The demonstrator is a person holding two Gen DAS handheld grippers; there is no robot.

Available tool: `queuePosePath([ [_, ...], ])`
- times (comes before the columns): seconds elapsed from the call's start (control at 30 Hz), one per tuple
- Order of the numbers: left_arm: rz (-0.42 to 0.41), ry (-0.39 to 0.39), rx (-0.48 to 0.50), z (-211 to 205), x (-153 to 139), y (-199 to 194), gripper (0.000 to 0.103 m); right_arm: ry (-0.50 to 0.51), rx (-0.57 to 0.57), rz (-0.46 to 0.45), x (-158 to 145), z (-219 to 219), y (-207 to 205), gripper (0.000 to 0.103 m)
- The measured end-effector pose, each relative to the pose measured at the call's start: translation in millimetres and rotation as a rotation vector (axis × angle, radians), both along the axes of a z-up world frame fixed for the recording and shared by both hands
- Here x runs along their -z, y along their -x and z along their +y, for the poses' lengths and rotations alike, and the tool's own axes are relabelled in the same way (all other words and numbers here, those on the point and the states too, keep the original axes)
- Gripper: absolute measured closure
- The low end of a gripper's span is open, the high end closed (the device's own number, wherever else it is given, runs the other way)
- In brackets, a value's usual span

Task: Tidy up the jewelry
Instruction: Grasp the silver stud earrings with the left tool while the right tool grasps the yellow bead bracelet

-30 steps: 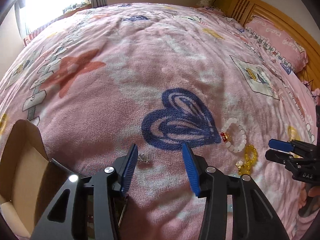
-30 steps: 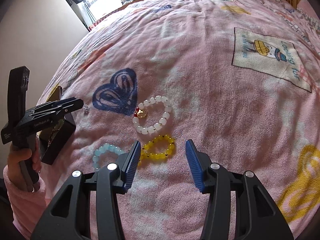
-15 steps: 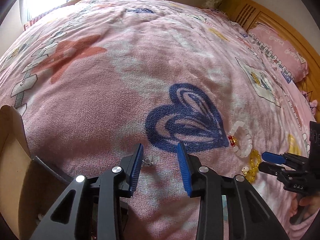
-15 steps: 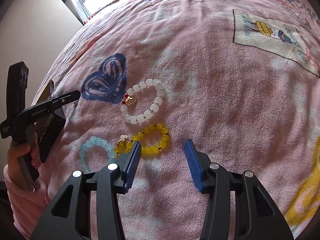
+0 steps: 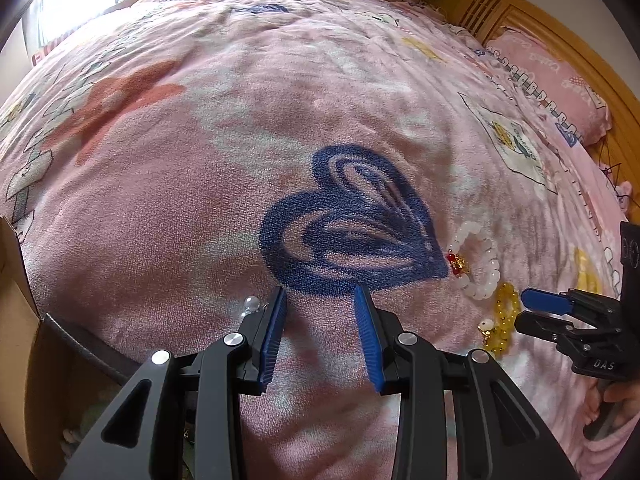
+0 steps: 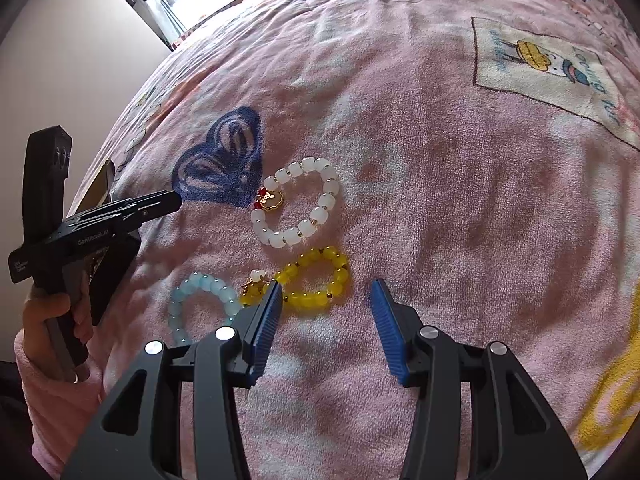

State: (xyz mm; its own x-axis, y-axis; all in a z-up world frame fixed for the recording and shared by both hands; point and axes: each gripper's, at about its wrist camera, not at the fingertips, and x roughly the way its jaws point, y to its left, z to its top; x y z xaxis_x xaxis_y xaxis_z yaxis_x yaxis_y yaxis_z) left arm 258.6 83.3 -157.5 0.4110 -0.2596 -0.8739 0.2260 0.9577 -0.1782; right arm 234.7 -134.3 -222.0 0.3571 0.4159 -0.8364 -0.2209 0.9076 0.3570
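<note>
On the pink blanket lie a white bead bracelet (image 6: 298, 204) with a red and gold charm, a yellow bead bracelet (image 6: 316, 280) and a pale blue one (image 6: 200, 300). My right gripper (image 6: 325, 284) is open just above the blanket. The yellow bracelet sits at its fingertips, untouched by the pads. My left gripper (image 5: 320, 290) is open and narrow, with only blanket between its jaws. A small clear-bead earring (image 5: 252, 304) lies just outside its left finger. The white bracelet (image 5: 476, 264) and yellow bracelet (image 5: 502, 316) show at the right, beside my right gripper (image 5: 540, 308).
An open cardboard box (image 5: 16, 320) with a dark inner wall stands at the blanket's left edge. A blue heart print (image 5: 352, 220) lies ahead of the left gripper. A pink pillow (image 5: 552, 80) and wooden headboard (image 5: 500, 12) are far right. A hand (image 6: 48, 320) holds the left gripper (image 6: 168, 202).
The left gripper's jaws have narrowed and it has shifted, so the earring, once between the fingers, now lies left of the left finger. The right gripper has come closer to the yellow bracelet.
</note>
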Motion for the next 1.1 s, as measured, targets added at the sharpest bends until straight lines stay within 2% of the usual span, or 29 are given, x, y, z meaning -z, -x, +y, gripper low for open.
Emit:
queuePosePath([
  [0.17, -0.059, -0.058, -0.029, -0.7, -18.0, 5.5, 0.065, -0.003, -0.002, -0.001, -0.1, 0.7, -0.7, 0.057],
  [0.2, -0.074, -0.056, -0.036, 0.4, -22.4, 6.8, 0.062, -0.003, -0.003, -0.001, 0.0, 0.9, -0.8, 0.057],
  [0.23, -0.086, -0.062, -0.045, 1.6, -25.9, 7.8, 0.054, -0.002, -0.003, -0.001, -0.1, 0.5, -0.6, 0.057],
  [0.27, -0.095, -0.082, -0.051, 1.8, -27.5, 8.4, 0.051, -0.001, -0.004, -0.001, 0.1, 0.7, -1.2, 0.057],
  [0.33, -0.087, -0.126, -0.05, 1.4, -23.8, 7.4, 0.051, 0.001, -0.004, -0.001, 0.1, 0.8, -1.2, 0.057],
  [0.47, -0.043, -0.119, -0.057, 7.5, -5.1, -0.9, 0.051, 0.005, -0.005, -0.002, 0.0, 1.4, -1.2, 0.057],
  [0.57, -0.064, -0.157, -0.031, 1.2, 2.1, -1.6, 0.051, 0.014, -0.008, -0.002, 1.6, 2.7, -0.3, 0.057],
  [0.7, -0.071, -0.147, -0.012, -3.5, 4.9, -1.4, 0.051, 0.02, -0.01, -0.004, 2.9, 5.4, 1.0, 0.058],
  [0.87, -0.08, -0.15, -0.003, -4.7, 9.0, -0.5, 0.063, 0.031, -0.024, -0.009, 3.8, 11.5, 2.2, 0.07],
  [1.03, -0.08, -0.101, -0.02, -2.2, 8.4, -0.9, 0.081, -0.006, -0.004, -0.019, 6.0, 13.8, 1.5, 0.071],
  [1.1, -0.086, -0.096, -0.024, -3.0, 7.9, -0.6, 0.082, 0.001, -0.004, -0.034, 6.7, 17.6, 1.9, 0.072],
])
